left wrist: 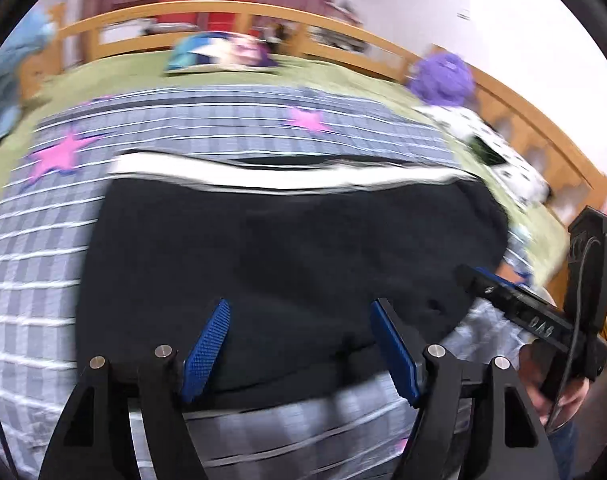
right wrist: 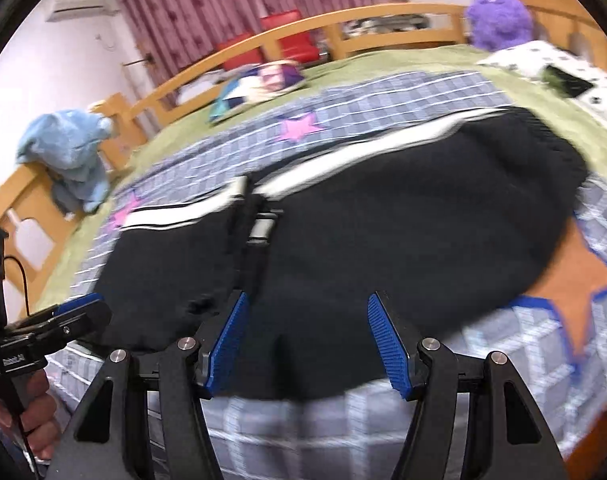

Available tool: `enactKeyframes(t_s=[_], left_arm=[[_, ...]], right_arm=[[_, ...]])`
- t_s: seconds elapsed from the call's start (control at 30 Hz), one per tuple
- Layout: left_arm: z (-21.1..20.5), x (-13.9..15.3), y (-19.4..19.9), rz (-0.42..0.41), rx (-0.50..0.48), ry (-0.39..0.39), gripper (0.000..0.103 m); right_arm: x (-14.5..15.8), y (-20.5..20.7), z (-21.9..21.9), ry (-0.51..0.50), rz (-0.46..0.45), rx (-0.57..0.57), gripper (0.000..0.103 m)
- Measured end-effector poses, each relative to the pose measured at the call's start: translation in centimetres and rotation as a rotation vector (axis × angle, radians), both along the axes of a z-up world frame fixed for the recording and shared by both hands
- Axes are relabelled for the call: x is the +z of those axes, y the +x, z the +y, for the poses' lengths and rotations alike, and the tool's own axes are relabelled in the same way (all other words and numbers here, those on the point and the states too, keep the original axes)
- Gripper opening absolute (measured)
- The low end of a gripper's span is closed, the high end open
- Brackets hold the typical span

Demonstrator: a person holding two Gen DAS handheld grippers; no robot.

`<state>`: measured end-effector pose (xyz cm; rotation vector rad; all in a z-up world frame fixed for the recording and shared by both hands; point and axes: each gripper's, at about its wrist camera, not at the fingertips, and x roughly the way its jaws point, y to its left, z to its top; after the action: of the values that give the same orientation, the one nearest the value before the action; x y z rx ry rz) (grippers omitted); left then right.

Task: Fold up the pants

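Black pants [left wrist: 283, 248] with a white side stripe [left wrist: 283, 176] lie flat on a plaid blanket [left wrist: 223, 120]. In the right wrist view the pants [right wrist: 383, 220] look folded over, with a leg end [right wrist: 171, 248] lying at the left. My left gripper [left wrist: 299, 308] is open above the pants' near edge, nothing pinched between its blue pads. My right gripper [right wrist: 308, 298] is also open over the near edge, its pads apart and bare. Each gripper shows in the other's view: the right gripper [left wrist: 503, 292] and the left gripper [right wrist: 79, 312], which hovers near the leg end.
The blanket covers a green bed with a wooden rail [right wrist: 303, 32]. A purple plush toy [right wrist: 499, 16] and a white spotted pillow [right wrist: 563, 72] lie at the far right. A blue plush [right wrist: 67, 148] sits at the left edge, a colourful bag [right wrist: 259, 84] at the back.
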<state>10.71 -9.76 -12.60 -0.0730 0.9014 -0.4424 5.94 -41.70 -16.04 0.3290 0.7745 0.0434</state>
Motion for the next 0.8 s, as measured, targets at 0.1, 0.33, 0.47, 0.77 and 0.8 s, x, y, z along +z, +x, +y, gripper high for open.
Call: enactKeyframes(t_s=[0.1,0.33,0.47,0.77,0.8], left_arm=[[4.8,-0.6,0.3,0.040,0.110,-0.013,0.071],[11.0,-2.1,0.5,0.084,0.228,-0.088,0.071],[11.6,-2.4,0.8,0.086,0.243,-0.126,0.071],[9.0,-2.7,2.7,0.075,0.171,-0.069,0.071],[8.7,-2.6,2.8,0.067,0.169,-0.055,0.071]], right_arm=[[-1.0,2.6,2.1,0.068,0.024,0.054,0.075],[-2.7,7.4,7.6,-0.061,0.124,0.165,0.015],[3.0,6.0,3.9,-0.030,-0.054,0.080,0.015],[-0.7,4.9,2.7,-0.147,0.139,0.077,0.037],[0.3,4.0,2.8,-0.145,0.093,0.071,0.047]])
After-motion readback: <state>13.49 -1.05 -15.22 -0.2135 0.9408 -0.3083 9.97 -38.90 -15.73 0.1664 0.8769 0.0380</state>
